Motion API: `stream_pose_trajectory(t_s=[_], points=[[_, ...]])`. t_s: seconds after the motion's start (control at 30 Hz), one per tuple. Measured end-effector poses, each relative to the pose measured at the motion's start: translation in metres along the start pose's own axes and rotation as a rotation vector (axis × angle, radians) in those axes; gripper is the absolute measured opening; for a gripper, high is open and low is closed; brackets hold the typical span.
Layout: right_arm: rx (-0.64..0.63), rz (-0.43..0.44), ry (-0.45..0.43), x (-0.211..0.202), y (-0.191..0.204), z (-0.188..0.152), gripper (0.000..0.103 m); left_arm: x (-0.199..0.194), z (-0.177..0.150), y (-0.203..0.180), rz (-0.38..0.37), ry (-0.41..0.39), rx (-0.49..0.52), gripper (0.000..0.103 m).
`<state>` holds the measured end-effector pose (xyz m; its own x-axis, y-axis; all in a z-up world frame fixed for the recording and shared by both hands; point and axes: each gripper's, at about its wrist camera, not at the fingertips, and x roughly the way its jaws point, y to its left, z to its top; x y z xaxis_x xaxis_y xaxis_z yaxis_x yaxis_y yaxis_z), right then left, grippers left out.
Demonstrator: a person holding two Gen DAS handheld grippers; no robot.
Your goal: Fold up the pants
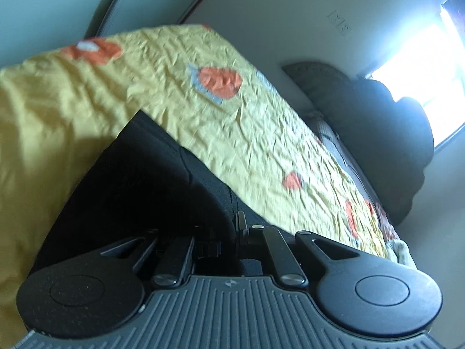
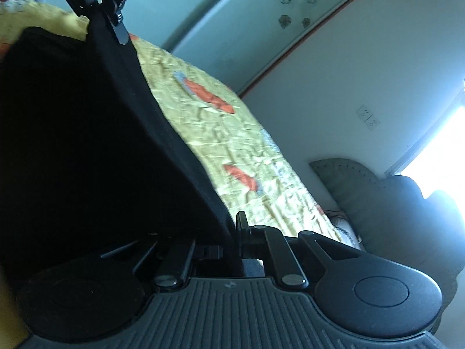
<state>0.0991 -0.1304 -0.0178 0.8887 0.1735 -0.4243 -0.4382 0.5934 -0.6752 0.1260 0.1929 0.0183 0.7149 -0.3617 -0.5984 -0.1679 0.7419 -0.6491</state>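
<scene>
Black pants [image 1: 151, 171] hang above a bed with a yellow bedspread [image 1: 203, 107]. My left gripper [image 1: 237, 226] is shut on an edge of the pants, and the cloth drapes away to the left. My right gripper [image 2: 237, 226] is shut on another edge of the pants [image 2: 87, 145], which fill the left of that view. The left gripper [image 2: 116, 26] also shows at the top left of the right wrist view, pinching the same stretched edge, with a hand behind it.
The bedspread [image 2: 232, 151] has orange and blue prints. A dark headboard and pillows [image 1: 377, 133] lie at the right, under a bright window [image 1: 436, 81]. A wardrobe with flower decals [image 2: 290, 5] and a white wall with sockets [image 2: 369, 117] stand behind.
</scene>
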Motion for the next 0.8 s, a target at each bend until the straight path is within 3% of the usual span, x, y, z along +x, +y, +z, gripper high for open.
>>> stream_pose_trajectory(t_s=[0.4, 0.8], points=[[-0.025, 0.116, 0.029, -0.040, 0.036, -0.007, 0.008, -0.024, -0.030, 0.014, 0.058, 0.054, 0.074, 0.007], [-0.020, 0.185, 0.059, -0.047, 0.049, -0.014, 0.008, -0.013, -0.047, 0.018, 0.163, 0.075, 0.127, 0.007]])
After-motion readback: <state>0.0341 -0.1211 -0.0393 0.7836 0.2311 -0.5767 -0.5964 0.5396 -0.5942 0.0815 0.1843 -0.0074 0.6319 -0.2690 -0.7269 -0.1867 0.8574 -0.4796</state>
